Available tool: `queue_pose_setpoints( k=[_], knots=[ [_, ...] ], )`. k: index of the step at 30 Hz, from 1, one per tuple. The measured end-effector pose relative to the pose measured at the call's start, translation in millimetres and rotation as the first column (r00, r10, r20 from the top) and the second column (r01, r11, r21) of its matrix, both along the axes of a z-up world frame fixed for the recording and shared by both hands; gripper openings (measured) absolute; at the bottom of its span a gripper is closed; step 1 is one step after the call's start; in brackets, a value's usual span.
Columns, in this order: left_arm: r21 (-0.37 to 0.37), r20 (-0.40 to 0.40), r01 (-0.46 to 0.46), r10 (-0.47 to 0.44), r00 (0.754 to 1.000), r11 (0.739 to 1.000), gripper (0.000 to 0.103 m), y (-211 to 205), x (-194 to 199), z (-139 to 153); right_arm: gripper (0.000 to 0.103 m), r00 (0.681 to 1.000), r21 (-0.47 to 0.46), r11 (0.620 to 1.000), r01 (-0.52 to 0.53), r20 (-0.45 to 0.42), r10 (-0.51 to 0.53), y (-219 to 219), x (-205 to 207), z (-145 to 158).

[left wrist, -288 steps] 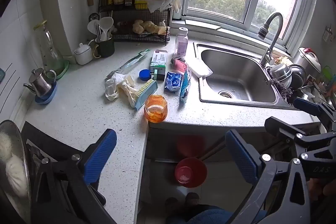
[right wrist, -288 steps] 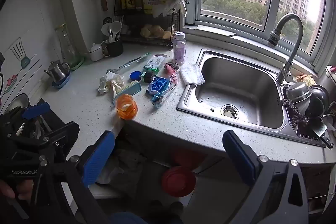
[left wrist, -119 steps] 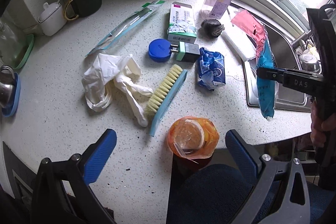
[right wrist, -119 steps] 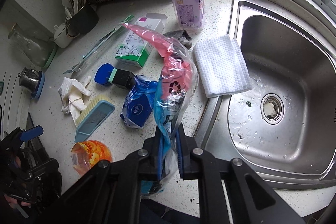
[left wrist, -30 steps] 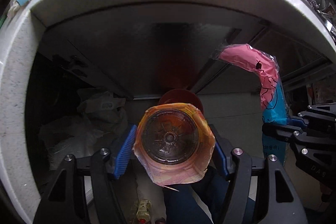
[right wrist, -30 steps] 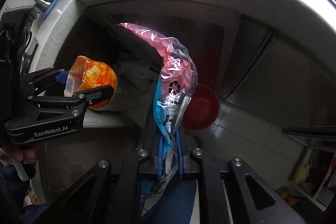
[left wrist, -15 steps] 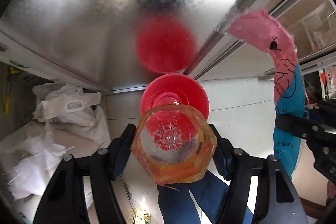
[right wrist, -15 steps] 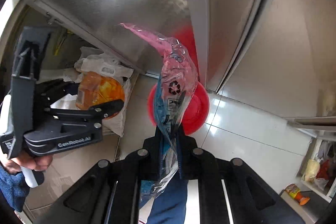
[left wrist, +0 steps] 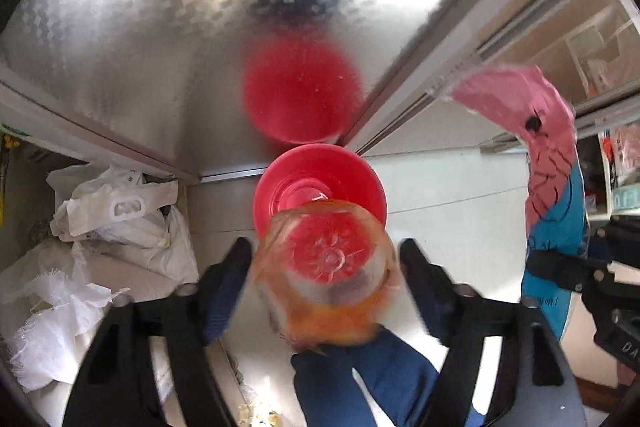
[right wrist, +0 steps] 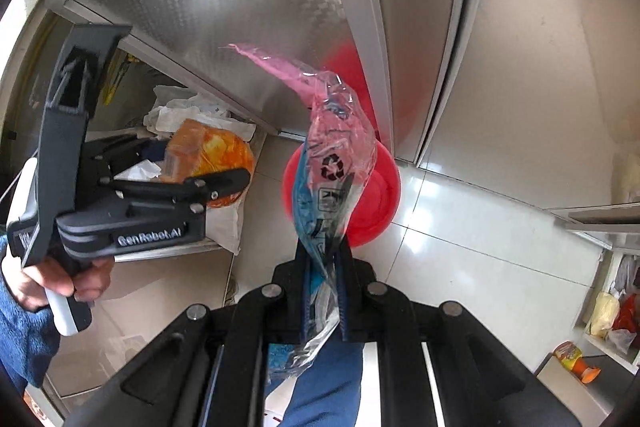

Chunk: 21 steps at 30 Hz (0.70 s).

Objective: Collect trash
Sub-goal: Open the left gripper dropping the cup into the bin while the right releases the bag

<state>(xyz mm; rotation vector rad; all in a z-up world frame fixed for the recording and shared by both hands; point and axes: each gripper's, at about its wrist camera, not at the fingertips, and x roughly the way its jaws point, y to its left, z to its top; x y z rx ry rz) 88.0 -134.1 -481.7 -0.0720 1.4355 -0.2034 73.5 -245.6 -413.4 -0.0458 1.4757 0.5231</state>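
An orange plastic jar (left wrist: 326, 275) sits between the fingers of my left gripper (left wrist: 325, 279), above a red bin (left wrist: 320, 187) on the floor. The jaws stand wider than the jar, with gaps on both sides. In the right wrist view the jar (right wrist: 212, 151) shows beside the left gripper (right wrist: 224, 183). My right gripper (right wrist: 325, 259) is shut on a pink and blue plastic wrapper (right wrist: 332, 163), held upright over the red bin (right wrist: 376, 203). The wrapper also shows in the left wrist view (left wrist: 552, 179).
A shiny metal cabinet door (left wrist: 160, 7) stands behind the bin. White plastic bags (left wrist: 120, 215) lie in the open cupboard at left. The floor is white tile (right wrist: 460, 227). My blue trouser leg (left wrist: 360, 379) is below the grippers.
My left gripper's jaws have opened away from the orange jar, which is blurred and sits lower over the red bin. The right gripper still holds the wrapper over the bin.
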Motion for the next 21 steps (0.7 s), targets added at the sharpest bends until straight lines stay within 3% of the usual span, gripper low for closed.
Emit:
queue_pose_setpoints(
  k=[3,8,15,21],
  knots=[
    [-0.019,0.022,-0.006,0.006,1.000,1.000,0.085,3,3,5,0.010,1.000,0.001,1.000,0.002,0.000,-0.002,1,1,-4],
    [-0.002,0.049,0.022,-0.021,0.999,1.000,0.103,2,1,11,0.010,1.000,0.005,1.000,-0.012,-0.009,0.012,2,3,-7],
    [0.003,0.052,-0.028,0.028,0.998,1.000,0.103,22,-5,17,0.010,0.998,0.005,0.998,-0.057,-0.020,0.057,15,11,-18],
    [0.050,0.047,-0.096,0.094,0.995,0.994,0.103,41,-12,11,0.010,0.996,-0.017,0.996,-0.091,-0.018,0.091,31,15,-42]
  ],
)
